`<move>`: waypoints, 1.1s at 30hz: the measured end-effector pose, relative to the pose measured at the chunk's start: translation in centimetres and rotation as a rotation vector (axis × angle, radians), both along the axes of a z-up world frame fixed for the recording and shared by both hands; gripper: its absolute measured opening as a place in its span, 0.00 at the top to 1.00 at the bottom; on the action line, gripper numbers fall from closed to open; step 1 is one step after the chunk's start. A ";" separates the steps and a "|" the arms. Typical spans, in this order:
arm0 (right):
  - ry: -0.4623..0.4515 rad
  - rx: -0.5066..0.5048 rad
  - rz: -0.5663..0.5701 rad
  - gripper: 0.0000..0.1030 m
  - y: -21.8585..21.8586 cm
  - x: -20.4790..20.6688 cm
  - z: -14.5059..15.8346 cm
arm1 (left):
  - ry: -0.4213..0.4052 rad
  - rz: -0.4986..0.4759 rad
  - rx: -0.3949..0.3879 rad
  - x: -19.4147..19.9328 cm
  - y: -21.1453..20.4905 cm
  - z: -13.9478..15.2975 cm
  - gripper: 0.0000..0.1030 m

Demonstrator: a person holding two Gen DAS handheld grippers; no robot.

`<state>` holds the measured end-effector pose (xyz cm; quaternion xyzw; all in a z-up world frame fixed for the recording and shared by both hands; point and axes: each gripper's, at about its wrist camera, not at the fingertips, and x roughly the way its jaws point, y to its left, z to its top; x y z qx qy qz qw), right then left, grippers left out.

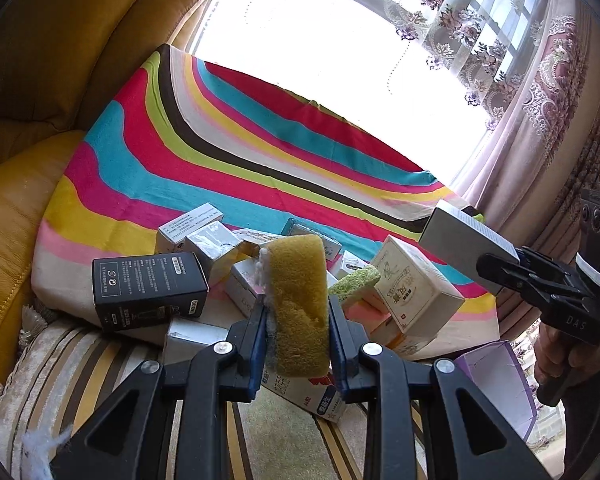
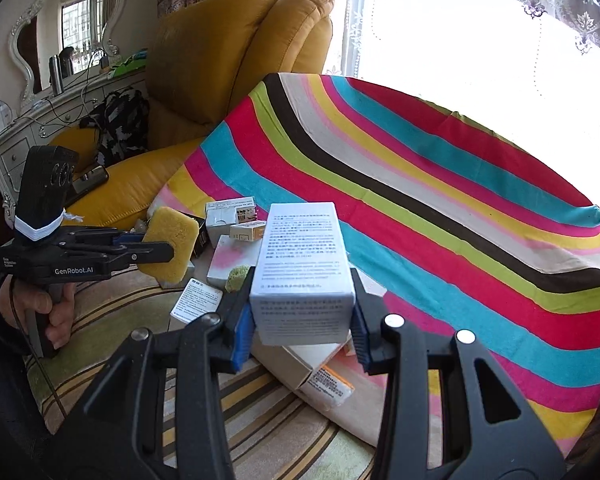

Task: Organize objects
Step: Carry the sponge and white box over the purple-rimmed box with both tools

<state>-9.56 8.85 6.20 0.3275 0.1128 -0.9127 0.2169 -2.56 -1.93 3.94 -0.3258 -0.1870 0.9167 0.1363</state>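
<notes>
**Both tools holding items above the pile**

While the left tool (image 1: 296, 312) is clamping a yellow sponge (image 1: 298, 304) between its blue pads (image 1: 258, 356), the right tool (image 2: 302, 312) is gripping a white box (image 2: 302, 272) covered in small printed text. Each tool's fingers are pressing against the sides of its item, so neither is standing apart. The sponge is sitting upright in the left tool, raised above a jumble of cartons. The white box is pointing forward out of the right tool, also lifted above the pile.

Under and beyond the sponge, a black box (image 1: 148, 292) is leaning at the left edge of the heap, next to a silver box (image 1: 212, 246). A cream box (image 1: 414, 288) with a printed frame is lying tilted to the right, and a green sponge (image 1: 354, 282) is poking out just beside it. More small cartons are lying around these, partly hidden.

The heap is resting where a striped cushion (image 1: 228, 152), in bands of red, blue, green, brown and yellow, is meeting a striped beige seat cover (image 1: 80, 360). The cushion is leaning back toward a bright window (image 1: 320, 40) with lace curtains. A mustard leather sofa (image 2: 228, 52) is standing at the left. In the right wrist view, a white dresser (image 2: 32, 128) with an ornate mirror is showing at the far left, and a hand (image 2: 56, 312) is grasping the left tool's handle.
</notes>
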 end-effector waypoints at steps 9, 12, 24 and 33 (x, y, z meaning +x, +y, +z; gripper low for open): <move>0.051 -0.061 -0.161 0.57 2.7 5.6 0.1 | 0.080 -0.090 -0.022 1.7 3.2 1.7 0.72; 0.056 -0.080 -0.232 0.57 4.1 7.4 -0.2 | 0.096 -0.140 -0.035 2.2 4.9 2.1 0.72; 0.022 -0.085 -0.559 0.57 10.5 14.1 -2.7 | 0.088 -0.383 -0.066 3.3 12.6 2.8 0.72; -0.036 -0.099 -0.814 0.57 15.3 19.1 -4.8 | 0.025 -0.555 -0.073 3.4 18.9 2.1 0.72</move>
